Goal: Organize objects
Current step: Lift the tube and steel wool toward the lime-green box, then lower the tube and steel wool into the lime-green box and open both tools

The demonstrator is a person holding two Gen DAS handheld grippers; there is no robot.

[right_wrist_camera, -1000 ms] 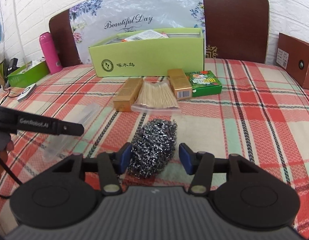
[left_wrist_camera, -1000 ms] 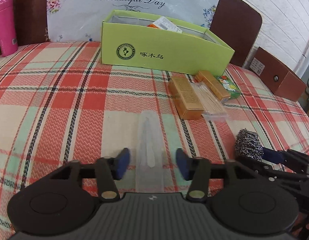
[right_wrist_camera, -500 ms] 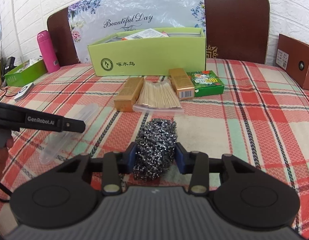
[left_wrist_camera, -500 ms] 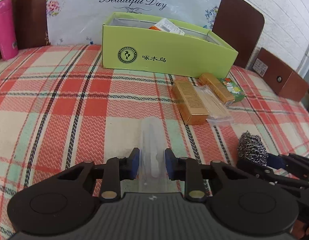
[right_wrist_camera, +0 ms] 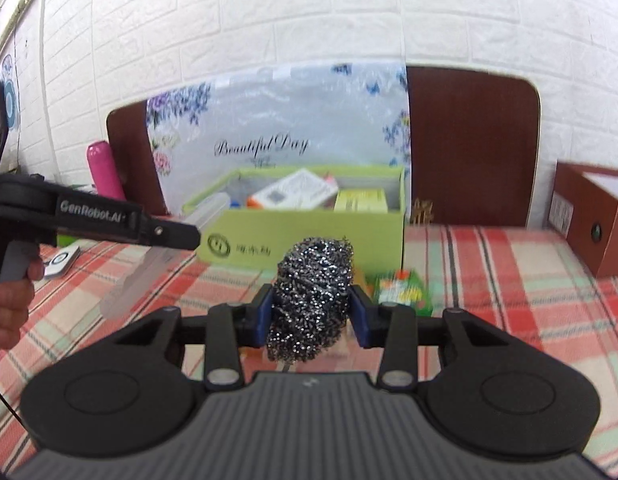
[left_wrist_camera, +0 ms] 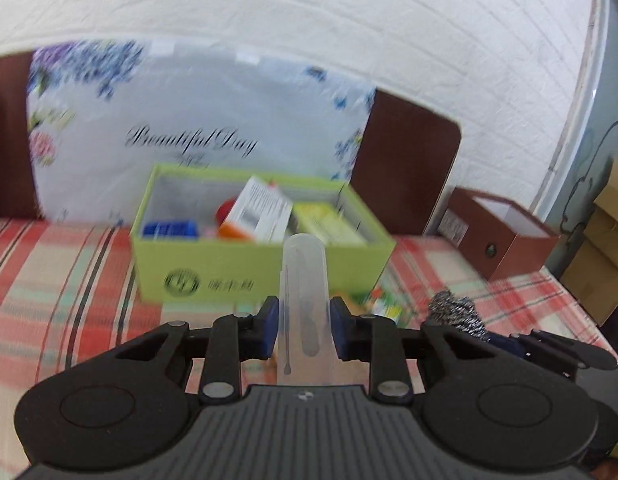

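Clear plastic case (left_wrist_camera: 305,280), long and round-ended, gripped between the blue pads (left_wrist_camera: 268,326) of the left gripper (left_wrist_camera: 304,330); it is held off the cloth, pointing forward toward the green box (left_wrist_camera: 265,276). A thin stick-like item shows inside the case; what it is cannot be told. Steel scourer (right_wrist_camera: 311,300), clamped between the pads of the right gripper (right_wrist_camera: 312,318), likewise raised above the cloth and standing in front of the box's near wall. In the left view the scourer and the right gripper appear at lower right; in the right view the left gripper enters from the left, with a hand (right_wrist_camera: 9,300) on its grip and the case seen blurred below its fingers.

The green box is open-topped, resting on the plaid cloth (right_wrist_camera: 489,280), and holds a white-and-orange carton (left_wrist_camera: 257,212), a yellow packet (right_wrist_camera: 361,200) and a blue item (left_wrist_camera: 171,229). A small green pack (right_wrist_camera: 403,292) lies on the cloth just before the box. Behind the box: a floral bag (right_wrist_camera: 277,132) lettered "Beautiful Day" against a brown headboard (right_wrist_camera: 469,144). A pink bottle (right_wrist_camera: 105,172) stands at left; a brown box (right_wrist_camera: 589,220) sits at right. White brick wall (right_wrist_camera: 309,12) behind.
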